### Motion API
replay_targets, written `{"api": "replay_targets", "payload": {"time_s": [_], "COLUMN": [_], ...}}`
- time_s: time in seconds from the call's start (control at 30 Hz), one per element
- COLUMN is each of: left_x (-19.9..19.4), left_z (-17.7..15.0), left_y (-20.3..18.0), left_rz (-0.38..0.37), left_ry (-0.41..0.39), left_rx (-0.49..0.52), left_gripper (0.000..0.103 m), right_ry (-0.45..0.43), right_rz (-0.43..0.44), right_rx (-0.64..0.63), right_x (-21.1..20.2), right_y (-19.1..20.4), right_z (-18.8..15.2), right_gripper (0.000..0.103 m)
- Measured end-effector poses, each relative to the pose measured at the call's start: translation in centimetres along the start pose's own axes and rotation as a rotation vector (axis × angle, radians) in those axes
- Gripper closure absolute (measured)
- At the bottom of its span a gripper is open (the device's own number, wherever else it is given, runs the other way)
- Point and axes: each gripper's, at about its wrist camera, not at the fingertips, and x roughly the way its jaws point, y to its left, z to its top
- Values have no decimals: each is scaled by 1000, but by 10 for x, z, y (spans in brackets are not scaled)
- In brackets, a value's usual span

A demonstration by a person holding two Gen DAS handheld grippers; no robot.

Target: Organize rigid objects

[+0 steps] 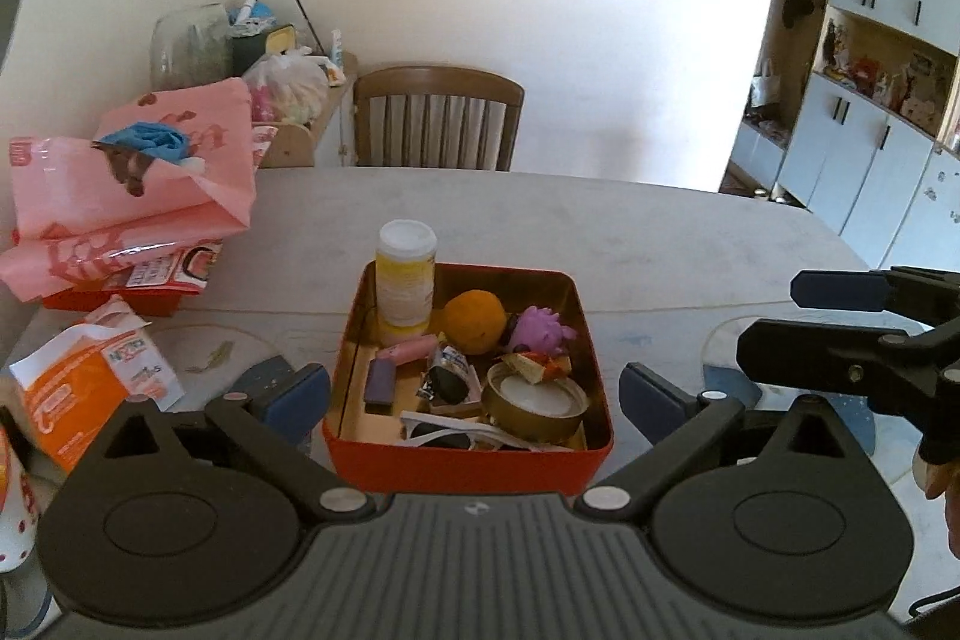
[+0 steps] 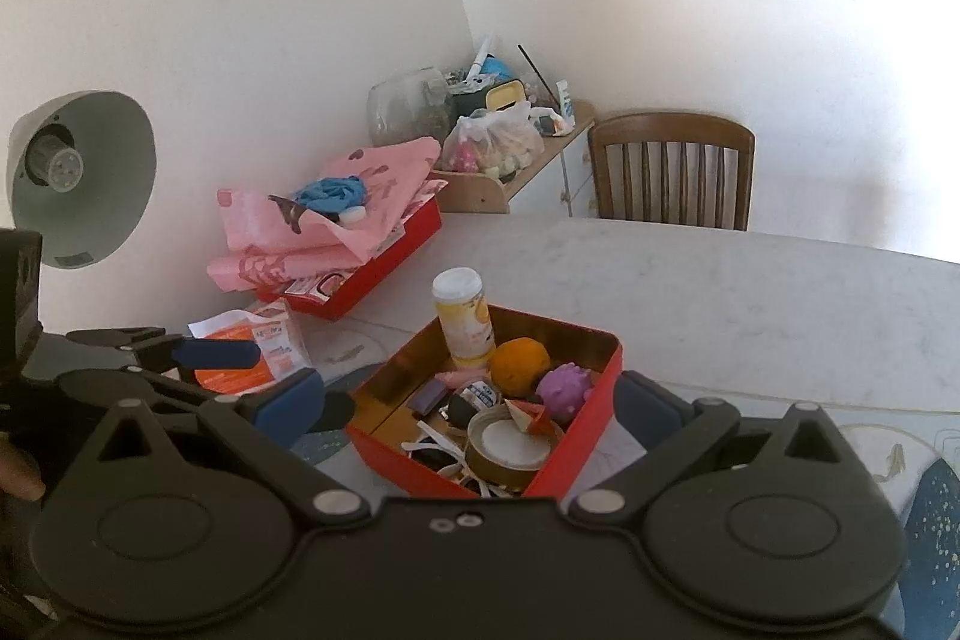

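Observation:
A red tin box [image 1: 468, 466] [image 2: 576, 454] sits on the table in front of both grippers. It holds a white-capped yellow bottle [image 1: 405, 274] [image 2: 463, 319], an orange ball [image 1: 474, 322] [image 2: 519, 365], a purple spiky toy [image 1: 540, 331] [image 2: 564, 388], a gold tape roll [image 1: 534, 403] [image 2: 507, 451], white sunglasses [image 1: 447, 433], a purple block [image 1: 381, 381] and a pink item [image 1: 411, 349]. My left gripper [image 1: 474, 397] is open and empty, its fingers on either side of the box. My right gripper [image 2: 468, 409] is open and empty, also straddling the box; it shows in the left wrist view [image 1: 840, 322].
A second red box [image 2: 372, 268] under pink bags [image 1: 132, 196] stands at the table's far left. An orange-white packet [image 1: 90, 382] [image 2: 252, 346] lies left of the tin. A wooden chair [image 1: 435, 118] stands behind the table. A desk lamp [image 2: 81, 172] hangs at the left.

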Motion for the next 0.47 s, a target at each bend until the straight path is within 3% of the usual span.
{"api": "replay_targets", "payload": {"time_s": [0.2,0.47], "left_x": [-7,-2], "left_z": [-3,-1], "left_y": [-1,-3], "left_rz": [45,35], "left_ry": [-15,-1], "left_rx": [-6,-23], "left_gripper": [0,0], "right_ry": [2,8], "right_rz": [-21,-43], "right_rx": [-2,-3], "right_x": [-3,-6], "right_y": [0,-8], "right_z": [-4,-8], "right_gripper": [0,0]}}
